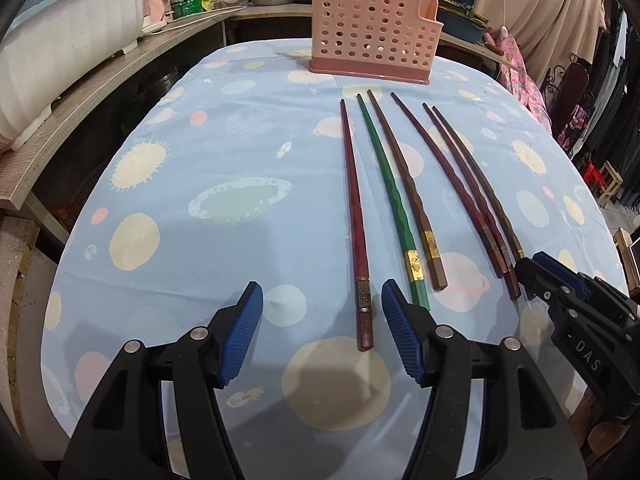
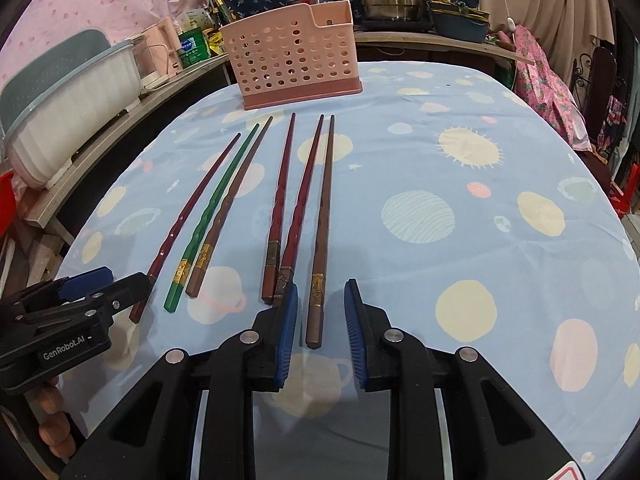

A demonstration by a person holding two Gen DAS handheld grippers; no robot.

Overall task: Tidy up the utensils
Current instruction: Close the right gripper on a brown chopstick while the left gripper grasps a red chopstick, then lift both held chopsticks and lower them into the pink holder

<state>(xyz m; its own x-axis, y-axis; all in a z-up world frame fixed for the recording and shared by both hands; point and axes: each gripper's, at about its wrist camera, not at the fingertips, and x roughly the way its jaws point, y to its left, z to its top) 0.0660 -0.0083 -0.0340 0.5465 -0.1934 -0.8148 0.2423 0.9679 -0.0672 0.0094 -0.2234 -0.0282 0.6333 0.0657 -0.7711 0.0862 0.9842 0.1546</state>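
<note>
Blue cloth (image 1: 224,136) printed with planets and suns covers a table. Six chopsticks lie on it side by side, thin tips pointing away toward one pink holder (image 1: 370,26) with round holes, which stands upright at the far edge, apart from the tips.

From left to right the six are: one dark red stick (image 1: 354,216), one green stick (image 1: 390,196), one brown stick (image 1: 404,184), then two more red sticks (image 1: 452,176) close together, and one dark brown stick (image 2: 322,216) at the far right. Five of them show a gold band near the thick end; on the sixth I cannot tell.

Two grippers, one on each side, point down at the thick ends. The left gripper (image 1: 322,320) has its blue pads set wide. The thick end of the leftmost red stick lies between them, nearer the right pad, with neither pad touching it. The right gripper (image 2: 320,316) has its pads set narrower. The thick end of the dark brown stick lies between them, with a gap on each side, so nothing is gripped. Its left pad sits just beside the end of the neighbouring red stick.

Pots, bottles and one white tub (image 1: 60,56) stand on shelves behind the table.
</note>
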